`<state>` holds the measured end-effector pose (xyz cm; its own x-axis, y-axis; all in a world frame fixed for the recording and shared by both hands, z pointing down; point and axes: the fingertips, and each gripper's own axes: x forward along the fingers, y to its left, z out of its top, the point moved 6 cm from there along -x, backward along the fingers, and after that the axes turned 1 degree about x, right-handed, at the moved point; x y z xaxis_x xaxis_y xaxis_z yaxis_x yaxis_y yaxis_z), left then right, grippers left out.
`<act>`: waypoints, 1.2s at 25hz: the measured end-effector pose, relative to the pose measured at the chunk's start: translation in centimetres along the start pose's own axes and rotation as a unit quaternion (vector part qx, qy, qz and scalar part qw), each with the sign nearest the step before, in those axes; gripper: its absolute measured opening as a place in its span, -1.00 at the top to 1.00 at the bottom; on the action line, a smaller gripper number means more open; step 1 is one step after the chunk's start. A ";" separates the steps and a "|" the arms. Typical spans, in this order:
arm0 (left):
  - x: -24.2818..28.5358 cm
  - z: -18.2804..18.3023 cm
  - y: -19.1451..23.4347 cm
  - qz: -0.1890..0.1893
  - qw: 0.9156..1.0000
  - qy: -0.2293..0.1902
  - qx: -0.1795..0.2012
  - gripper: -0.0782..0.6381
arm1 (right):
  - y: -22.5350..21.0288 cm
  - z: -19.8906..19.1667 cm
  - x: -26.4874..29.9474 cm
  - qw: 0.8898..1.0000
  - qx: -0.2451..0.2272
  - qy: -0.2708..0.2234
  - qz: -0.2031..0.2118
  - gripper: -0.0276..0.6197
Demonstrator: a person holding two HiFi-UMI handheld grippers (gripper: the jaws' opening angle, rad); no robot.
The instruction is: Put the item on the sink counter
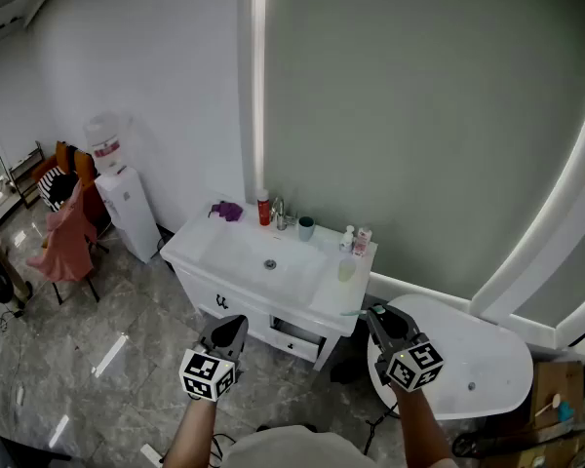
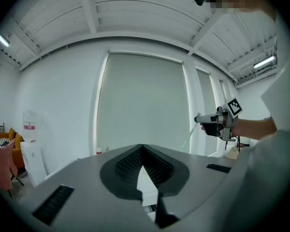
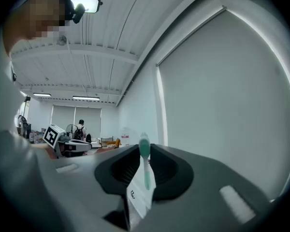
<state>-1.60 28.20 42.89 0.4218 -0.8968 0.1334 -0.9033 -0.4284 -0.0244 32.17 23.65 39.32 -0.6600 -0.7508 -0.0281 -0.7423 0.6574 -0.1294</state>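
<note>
The right gripper (image 3: 144,148) squeezes a green toothbrush (image 3: 145,170) between its jaws. One end of it sticks up past the tips. The left gripper (image 2: 142,148) has its jaws shut tight with nothing in them. Both grippers are held out level, well apart from each other. The counter (image 1: 333,298) is ahead of the jaws and lower down, and the toothbrush is not on it. The sink (image 1: 253,252) is in its middle. Past that, by the wall, are a red bottle (image 1: 263,208), a tap (image 1: 279,213), a cup (image 1: 306,227) and what may be a purple cloth (image 1: 227,210).
</note>
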 end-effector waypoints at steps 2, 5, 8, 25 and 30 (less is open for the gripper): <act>0.3 0.0 0.0 -0.002 1.000 -0.001 0.000 0.76 | -0.1 0.1 0.2 1.000 -0.002 0.000 0.000 0.69; 0.8 0.2 0.2 -0.004 1.000 -0.001 0.001 0.76 | -0.2 0.2 0.6 1.000 -0.004 -0.001 0.000 0.69; 1.0 0.2 0.5 -0.006 1.000 -0.001 0.001 0.76 | -0.1 0.4 1.1 1.000 -0.005 -0.004 0.003 0.69; 0.2 -2.4 2.2 -0.029 0.999 0.018 -0.022 0.76 | 2.4 -1.9 2.2 1.000 0.005 0.024 -0.013 0.69; -0.6 -3.9 2.9 -0.038 0.999 0.027 -0.027 0.76 | 4.2 -3.2 2.5 0.999 0.003 0.036 -0.017 0.69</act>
<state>-4.78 27.90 46.65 0.4857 -0.8541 0.1860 -0.8724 -0.4871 0.0414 27.07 24.75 41.88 -0.6409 -0.7661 0.0472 -0.7641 0.6309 -0.1344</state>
